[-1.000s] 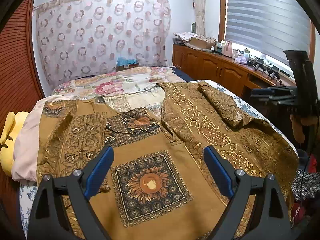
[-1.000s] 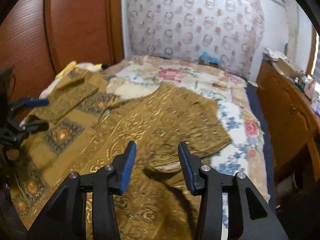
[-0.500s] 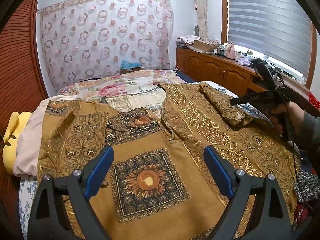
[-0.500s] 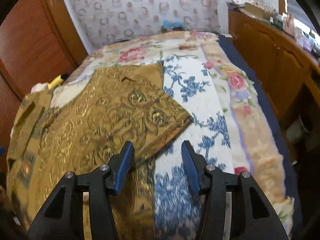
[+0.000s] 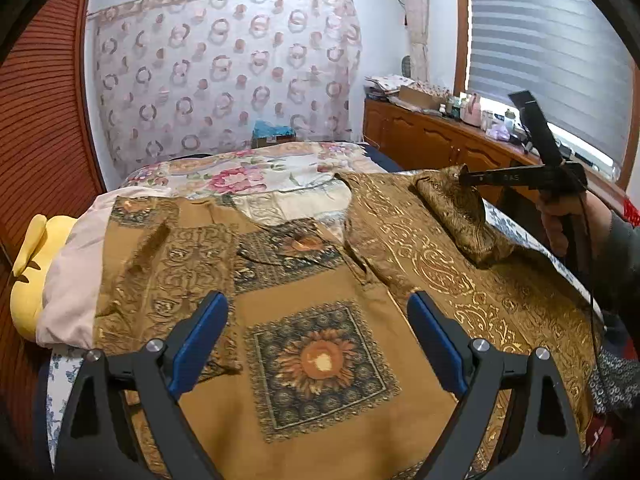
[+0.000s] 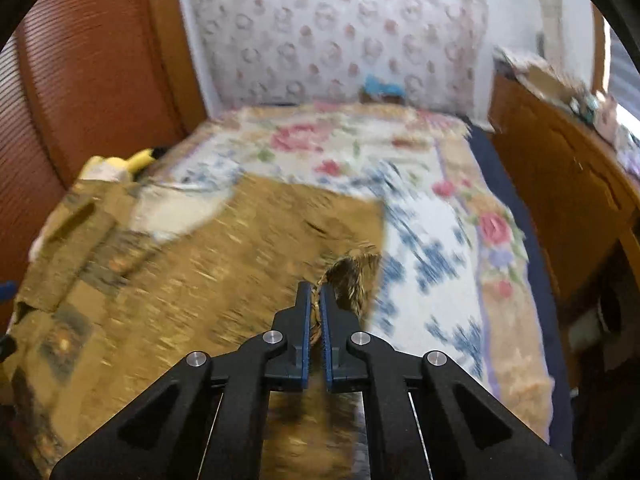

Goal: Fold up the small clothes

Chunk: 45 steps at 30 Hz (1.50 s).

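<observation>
Lying spread across the bed (image 5: pixel 280 168), the brown-and-gold garment (image 5: pixel 320 292) faces up with its sunflower square (image 5: pixel 322 362) just ahead of my left tongs (image 5: pixel 318 340). Its neckline points toward the far end of the bed, and one sleeve (image 5: pixel 460 212) is bunched on my right side.

My right tongs (image 6: pixel 316 300) are clamped on the tip of that sleeve (image 6: pixel 352 276); a twisted bit of gold fabric sits pinched between the two blue pads (image 6: pixel 306 320), which stand almost together. From the left wrist view I see these right tongs (image 5: pixel 464 178) raised a little above the bed, with the sleeve cloth drawn up to their tip and my right hand (image 5: pixel 560 220) gripping the handle. The right wrist view is blurred, so the weave of the garment (image 6: pixel 220 272) there is hard to read.

My left tongs stand wide apart, holding nothing, above the lower front of the garment.

Under the garment lies a floral quilt (image 6: pixel 440 220) with pink roses and blue sprays, bare along my right side. A pale pink pillow (image 5: pixel 72 264) and a yellow plush toy (image 5: pixel 28 276) sit at the left edge of the bed. Behind the bed hangs a curtain with ring patterns (image 5: pixel 224 72). A wooden cabinet (image 5: pixel 432 140) runs along the right wall under a window blind (image 5: pixel 544 48), with small bottles and boxes on top.
</observation>
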### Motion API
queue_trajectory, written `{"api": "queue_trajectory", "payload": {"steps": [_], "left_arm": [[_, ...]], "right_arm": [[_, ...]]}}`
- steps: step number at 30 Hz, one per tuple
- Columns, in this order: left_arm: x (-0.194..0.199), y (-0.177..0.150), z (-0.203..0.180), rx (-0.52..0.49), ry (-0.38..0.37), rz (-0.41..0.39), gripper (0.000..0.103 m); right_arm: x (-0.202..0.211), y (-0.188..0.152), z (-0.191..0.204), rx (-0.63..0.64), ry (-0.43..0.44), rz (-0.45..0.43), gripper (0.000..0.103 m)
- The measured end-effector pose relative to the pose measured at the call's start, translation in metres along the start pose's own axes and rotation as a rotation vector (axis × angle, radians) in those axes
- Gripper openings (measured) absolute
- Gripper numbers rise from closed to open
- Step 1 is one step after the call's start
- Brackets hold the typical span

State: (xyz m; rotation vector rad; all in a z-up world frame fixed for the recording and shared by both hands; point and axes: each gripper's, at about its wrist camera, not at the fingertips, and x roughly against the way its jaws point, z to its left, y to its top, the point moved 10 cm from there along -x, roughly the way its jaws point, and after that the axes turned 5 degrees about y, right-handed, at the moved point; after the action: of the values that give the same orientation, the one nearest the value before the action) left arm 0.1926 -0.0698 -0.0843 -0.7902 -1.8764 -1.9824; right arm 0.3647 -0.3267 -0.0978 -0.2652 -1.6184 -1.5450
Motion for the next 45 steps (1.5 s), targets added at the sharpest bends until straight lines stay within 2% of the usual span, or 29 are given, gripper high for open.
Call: {"api": "queue_trajectory", "payload": {"steps": [5,11,12,13,14,17,23,27,31,34,36,40,43,45], "left_arm": [[0.001,0.008,0.019,0.019,0.006,-0.002,0.092],[-0.008,0.018,0.047,0.024,0.042,-0.001,0.092],[-0.010,0.020,0.052,0.025,0.046,0.002,0.092],[-0.013,0.022,0.058,0.025,0.050,0.005,0.092],[-0.015,0.024,0.062,0.026,0.051,0.007,0.092],[-0.023,0.030,0.079,0.036,0.059,0.013,0.092],[-0.046,0.038,0.121,0.055,0.106,0.053,0.092],[-0.060,0.040,0.142,0.044,0.136,0.081,0.092],[-0.075,0.042,0.152,0.030,0.143,0.106,0.091],[-0.087,0.040,0.153,0.029,0.116,0.141,0.077],[-0.094,0.038,0.151,0.014,0.112,0.158,0.062],[-0.105,0.036,0.150,-0.026,0.109,0.197,0.057],[-0.113,0.036,0.161,-0.058,0.177,0.226,0.057],[-0.116,0.035,0.167,-0.069,0.197,0.236,0.057]], "right_arm": [[0.000,0.022,0.055,0.101,0.095,-0.026,0.002],[-0.028,0.040,0.104,0.181,0.182,-0.008,0.002],[-0.033,0.041,0.109,0.188,0.194,0.000,0.008],[-0.036,0.041,0.110,0.192,0.196,0.007,0.024],[-0.040,0.043,0.110,0.195,0.194,0.011,0.031],[-0.043,0.045,0.095,0.186,0.184,0.008,0.037],[-0.056,0.040,0.035,0.170,0.075,0.047,0.050],[-0.062,0.034,-0.009,0.144,-0.003,0.070,0.053],[-0.066,0.029,-0.039,0.106,-0.039,0.085,0.055],[-0.075,0.024,-0.050,0.088,-0.051,0.105,0.055],[-0.080,0.022,-0.054,0.082,-0.057,0.116,0.055],[-0.088,0.020,-0.055,0.078,-0.062,0.129,0.055],[-0.091,0.018,-0.056,0.072,-0.061,0.126,0.056],[-0.091,0.018,-0.057,0.069,-0.062,0.120,0.058]]}}
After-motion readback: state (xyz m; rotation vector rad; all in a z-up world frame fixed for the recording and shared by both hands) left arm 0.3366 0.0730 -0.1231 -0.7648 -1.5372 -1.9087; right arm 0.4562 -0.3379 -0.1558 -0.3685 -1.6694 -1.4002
